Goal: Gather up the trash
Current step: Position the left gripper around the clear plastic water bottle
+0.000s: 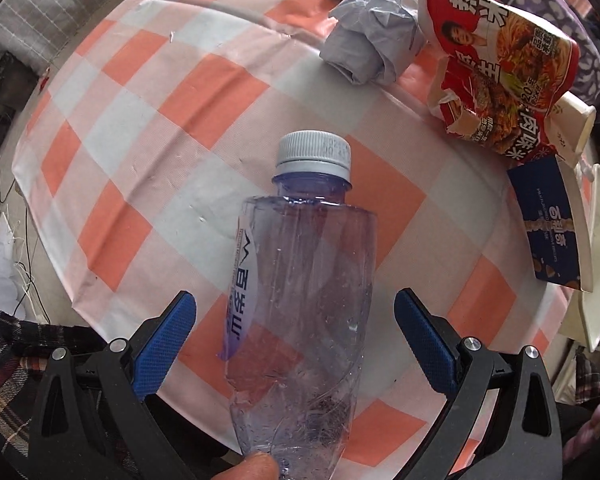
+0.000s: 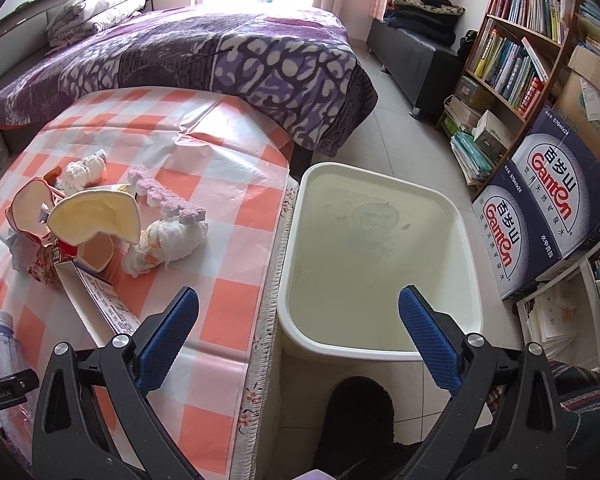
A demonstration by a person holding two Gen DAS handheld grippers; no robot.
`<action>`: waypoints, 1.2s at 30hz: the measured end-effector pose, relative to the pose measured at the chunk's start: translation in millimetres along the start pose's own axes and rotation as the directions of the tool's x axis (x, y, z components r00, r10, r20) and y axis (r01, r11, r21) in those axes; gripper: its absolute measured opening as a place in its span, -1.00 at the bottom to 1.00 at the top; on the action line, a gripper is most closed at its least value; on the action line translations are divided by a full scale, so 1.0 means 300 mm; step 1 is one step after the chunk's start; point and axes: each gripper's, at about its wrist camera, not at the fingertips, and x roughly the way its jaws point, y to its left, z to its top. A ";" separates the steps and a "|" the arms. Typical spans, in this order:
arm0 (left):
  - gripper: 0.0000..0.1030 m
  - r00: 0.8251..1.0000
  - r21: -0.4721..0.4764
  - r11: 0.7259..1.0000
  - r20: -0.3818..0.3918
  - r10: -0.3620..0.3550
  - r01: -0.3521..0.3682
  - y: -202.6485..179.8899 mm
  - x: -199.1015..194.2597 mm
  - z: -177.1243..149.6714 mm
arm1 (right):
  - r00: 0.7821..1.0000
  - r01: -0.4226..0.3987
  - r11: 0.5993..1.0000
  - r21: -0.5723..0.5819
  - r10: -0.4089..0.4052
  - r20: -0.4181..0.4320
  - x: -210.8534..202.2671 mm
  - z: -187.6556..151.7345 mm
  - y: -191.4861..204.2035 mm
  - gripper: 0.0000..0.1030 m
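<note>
A clear purple-tinted plastic bottle [image 1: 300,280] with a grey cap lies on the checked tablecloth [image 1: 160,120], its body between the fingers of my open left gripper [image 1: 295,320]; neither blue pad touches it. A fingertip shows at its base. Farther off lie crumpled grey paper [image 1: 370,46], a red noodle cup [image 1: 496,76] and a dark blue box [image 1: 548,224]. My right gripper [image 2: 299,320] is open and empty, above the table edge and a white bin [image 2: 380,240], which is empty. The bottle also shows in the right wrist view [image 2: 2,344].
In the right wrist view, white tissue wads [image 2: 168,244], a torn cup [image 2: 96,216] and a pink strip [image 2: 168,196] lie on the table. A bed [image 2: 220,60] stands behind. Bookshelves [image 2: 516,52] and water cartons [image 2: 548,208] stand right of the bin.
</note>
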 end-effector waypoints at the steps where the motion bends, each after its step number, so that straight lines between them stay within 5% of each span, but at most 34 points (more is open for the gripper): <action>1: 0.87 1.000 0.001 1.000 0.003 0.001 -0.001 -0.001 0.000 -0.001 | 1.000 -0.001 1.000 -0.001 0.001 -0.001 0.000 -0.001 0.000 0.87; 14: 0.87 1.000 0.010 1.000 0.006 0.014 -0.014 -0.005 0.056 -0.006 | 1.000 0.005 1.000 -0.009 -0.005 0.000 0.006 -0.005 0.008 0.87; 18: 0.87 0.990 0.022 0.995 0.112 0.091 -0.094 -0.029 0.013 -0.004 | 1.000 -0.004 1.000 0.008 0.004 0.020 -0.003 -0.001 0.001 0.87; 21: 0.87 0.963 0.042 0.991 0.244 0.111 -0.125 -0.070 -0.038 -0.010 | 0.999 -0.014 1.000 0.021 0.013 0.040 -0.018 0.003 -0.005 0.87; 26: 0.87 0.877 0.077 0.986 0.472 0.096 -0.149 -0.161 -0.124 -0.054 | 0.997 -0.014 1.000 0.011 0.013 0.079 -0.044 0.005 -0.003 0.87; 36: 0.87 0.788 0.101 0.994 0.615 -0.024 -0.048 -0.209 -0.237 -0.067 | 0.987 -0.065 0.998 0.020 0.061 0.148 -0.087 0.010 -0.005 0.87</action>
